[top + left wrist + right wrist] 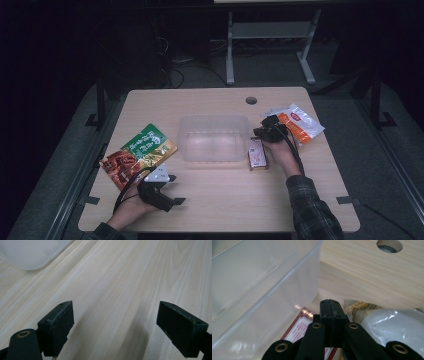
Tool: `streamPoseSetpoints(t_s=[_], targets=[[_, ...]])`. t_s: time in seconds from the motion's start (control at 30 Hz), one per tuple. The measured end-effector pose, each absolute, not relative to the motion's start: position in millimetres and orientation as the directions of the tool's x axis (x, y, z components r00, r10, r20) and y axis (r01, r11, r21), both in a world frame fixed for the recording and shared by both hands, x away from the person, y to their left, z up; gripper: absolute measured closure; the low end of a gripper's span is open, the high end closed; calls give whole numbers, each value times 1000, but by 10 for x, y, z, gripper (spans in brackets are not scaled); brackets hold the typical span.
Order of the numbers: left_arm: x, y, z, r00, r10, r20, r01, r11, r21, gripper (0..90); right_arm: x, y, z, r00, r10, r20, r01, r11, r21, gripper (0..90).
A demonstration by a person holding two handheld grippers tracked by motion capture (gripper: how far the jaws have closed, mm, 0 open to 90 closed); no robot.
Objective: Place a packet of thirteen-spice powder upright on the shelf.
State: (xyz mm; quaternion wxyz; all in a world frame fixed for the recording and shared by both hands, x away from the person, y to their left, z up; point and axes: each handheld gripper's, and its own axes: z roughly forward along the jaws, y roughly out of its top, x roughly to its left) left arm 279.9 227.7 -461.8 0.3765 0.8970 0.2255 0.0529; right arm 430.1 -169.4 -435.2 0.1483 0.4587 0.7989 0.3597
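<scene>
The right gripper has its jaws pressed together on nothing, above the red-and-white packet lying just right of the clear tub. The left gripper gapes idle. Recommendation: part the jaws before descending on the packet's edge.

A light wooden table stands in a dark room; a round cable hole sits near its far edge, toward the right corner; black brackets clamp its left and right edges; grey carpet covers the floor on both sides; beyond the far edge a white metal frame rests on two feet, with dark cables lying beside it; light falls on the tabletop alone, and the back of the room is black.
</scene>
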Motion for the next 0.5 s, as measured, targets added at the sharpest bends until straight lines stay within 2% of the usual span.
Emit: streamPoseSetpoints(t_s=[0.5], targets=[[2788,2264,-4623,898,432,-77,358,-619,699,139,4378,-1634,-4543,-548,831,96,659,357,662,899]])
